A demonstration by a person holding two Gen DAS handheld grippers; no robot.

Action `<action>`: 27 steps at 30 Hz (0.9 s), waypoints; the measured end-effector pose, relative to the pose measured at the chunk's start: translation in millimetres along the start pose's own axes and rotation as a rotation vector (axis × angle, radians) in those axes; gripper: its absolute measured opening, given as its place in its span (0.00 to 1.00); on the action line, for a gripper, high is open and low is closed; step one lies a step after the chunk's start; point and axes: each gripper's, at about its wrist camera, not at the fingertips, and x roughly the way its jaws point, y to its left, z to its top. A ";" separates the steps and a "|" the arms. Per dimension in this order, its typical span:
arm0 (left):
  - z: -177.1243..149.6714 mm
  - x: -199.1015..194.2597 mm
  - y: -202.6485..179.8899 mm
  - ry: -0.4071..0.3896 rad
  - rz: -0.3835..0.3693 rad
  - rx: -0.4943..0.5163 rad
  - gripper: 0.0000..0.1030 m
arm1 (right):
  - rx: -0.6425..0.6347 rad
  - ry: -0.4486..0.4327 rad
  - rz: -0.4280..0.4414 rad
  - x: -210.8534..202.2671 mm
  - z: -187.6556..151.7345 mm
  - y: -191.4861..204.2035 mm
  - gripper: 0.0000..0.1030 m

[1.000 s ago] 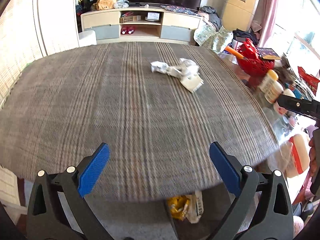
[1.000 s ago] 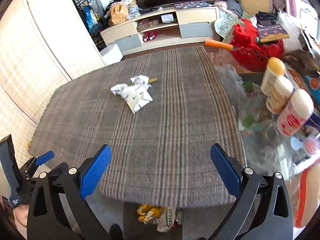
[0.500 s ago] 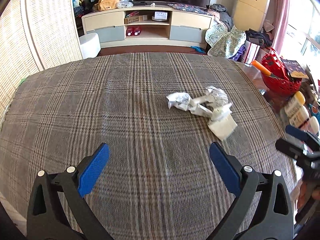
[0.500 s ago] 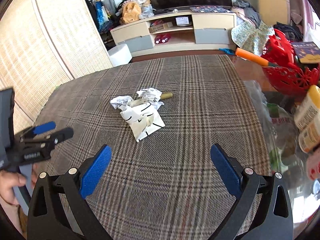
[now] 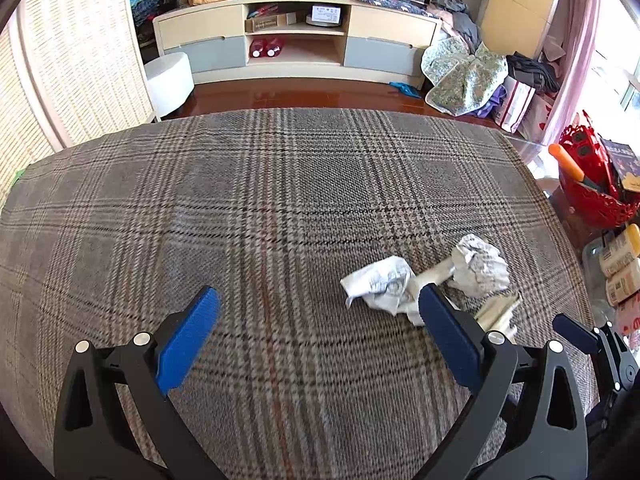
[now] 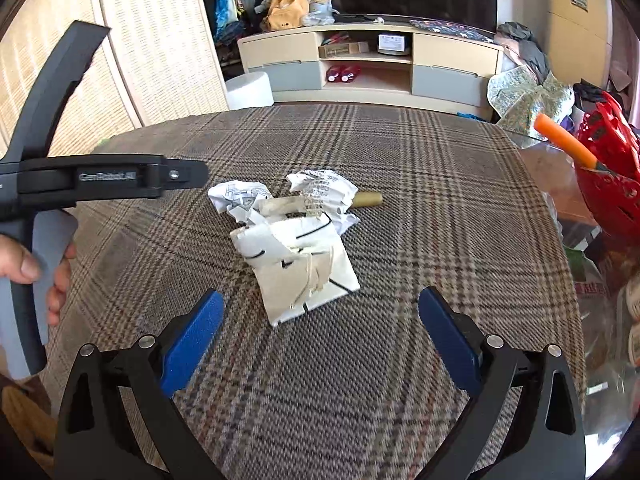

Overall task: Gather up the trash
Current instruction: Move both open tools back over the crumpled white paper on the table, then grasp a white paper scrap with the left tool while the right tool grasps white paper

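Observation:
A small pile of trash lies on the plaid-covered table (image 6: 400, 380): two crumpled paper balls (image 6: 236, 198) (image 6: 324, 190), a flattened cream wrapper (image 6: 304, 268) and a tan tube (image 6: 368, 199). In the left wrist view the paper balls (image 5: 380, 284) (image 5: 480, 266) sit at the right, beside the right fingertip. My left gripper (image 5: 318, 312) is open and empty, low over the cloth left of the pile. My right gripper (image 6: 320, 312) is open and empty, just in front of the wrapper. The left gripper also shows in the right wrist view (image 6: 100, 178), left of the pile.
A red basket (image 6: 612, 168) with an orange-handled tool (image 6: 564, 140) stands at the table's right edge, with bottles (image 5: 620, 264) beside it. Beyond the table are a TV cabinet (image 5: 296, 36), a white stool (image 5: 170, 80) and a wicker screen (image 5: 80, 60).
Both grippers have moved forward over the table toward the trash pile, which now lies much closer. Both stay open.

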 end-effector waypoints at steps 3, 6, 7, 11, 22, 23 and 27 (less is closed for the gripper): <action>6.8 16.9 -6.2 0.020 -0.012 0.016 0.92 | -0.016 0.001 -0.011 10.0 5.6 3.2 0.95; 10.1 30.5 -12.2 0.039 -0.021 0.029 0.90 | -0.033 0.018 -0.030 20.8 8.3 5.7 0.93; 11.1 34.5 -14.0 0.043 -0.023 0.034 0.88 | -0.035 0.025 -0.031 24.5 8.9 6.1 0.87; 12.1 45.6 -18.4 0.067 -0.039 0.049 0.66 | -0.039 0.063 -0.023 38.0 9.2 5.4 0.71; 3.1 47.3 -30.4 0.085 -0.073 0.097 0.08 | -0.020 0.048 0.002 32.4 8.2 2.6 0.41; 0.8 46.2 -30.4 0.088 -0.073 0.101 0.08 | -0.015 0.048 0.006 30.6 7.5 1.2 0.38; -6.6 41.2 -31.0 0.090 -0.078 0.113 0.06 | 0.006 0.054 0.019 24.0 6.4 -3.9 0.27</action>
